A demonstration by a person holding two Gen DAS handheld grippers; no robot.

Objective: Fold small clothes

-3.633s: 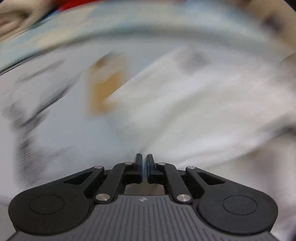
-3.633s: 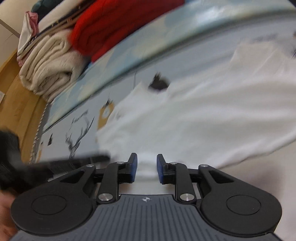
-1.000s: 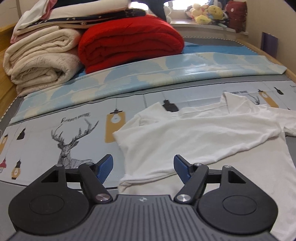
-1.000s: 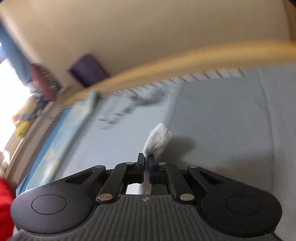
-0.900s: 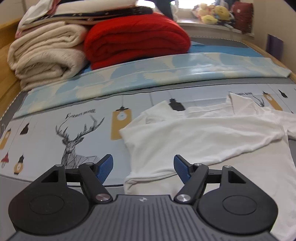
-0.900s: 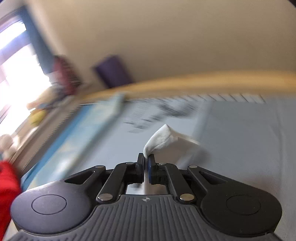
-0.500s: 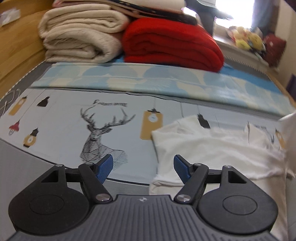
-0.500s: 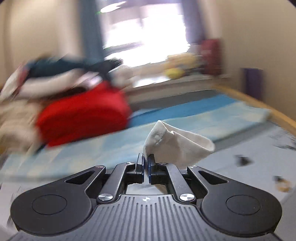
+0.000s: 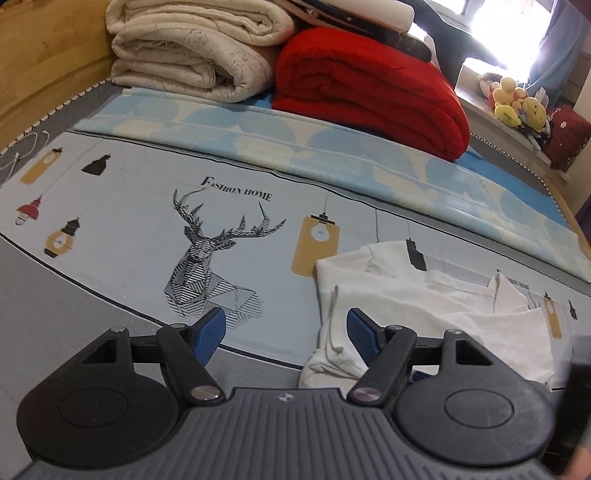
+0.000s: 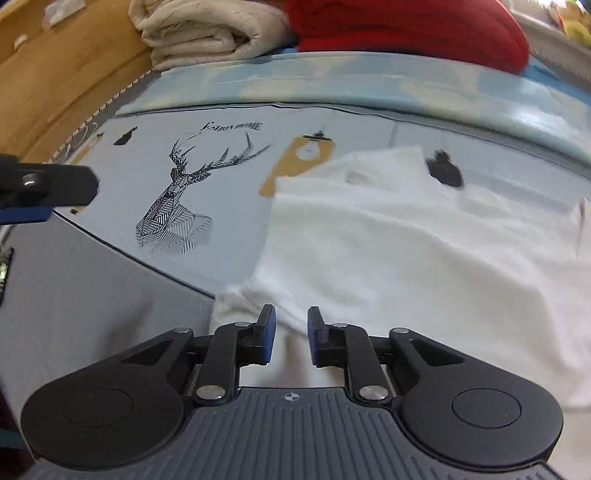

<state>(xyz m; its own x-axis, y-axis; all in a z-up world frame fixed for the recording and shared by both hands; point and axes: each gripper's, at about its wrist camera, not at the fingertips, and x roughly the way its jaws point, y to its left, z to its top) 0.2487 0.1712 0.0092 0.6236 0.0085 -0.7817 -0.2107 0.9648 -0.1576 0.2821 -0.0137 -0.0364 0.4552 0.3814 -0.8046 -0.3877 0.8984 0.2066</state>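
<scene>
Daylight floods in from the window (image 9: pixel 491 22), blown out to white glare. The left wrist view is sharp; the right wrist view is motion-blurred. Both bend strongly at the edges.

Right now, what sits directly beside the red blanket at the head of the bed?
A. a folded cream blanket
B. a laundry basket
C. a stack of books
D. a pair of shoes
A: a folded cream blanket lies right next to the red blanket, both behind the white shirt spread on the bed.
</scene>
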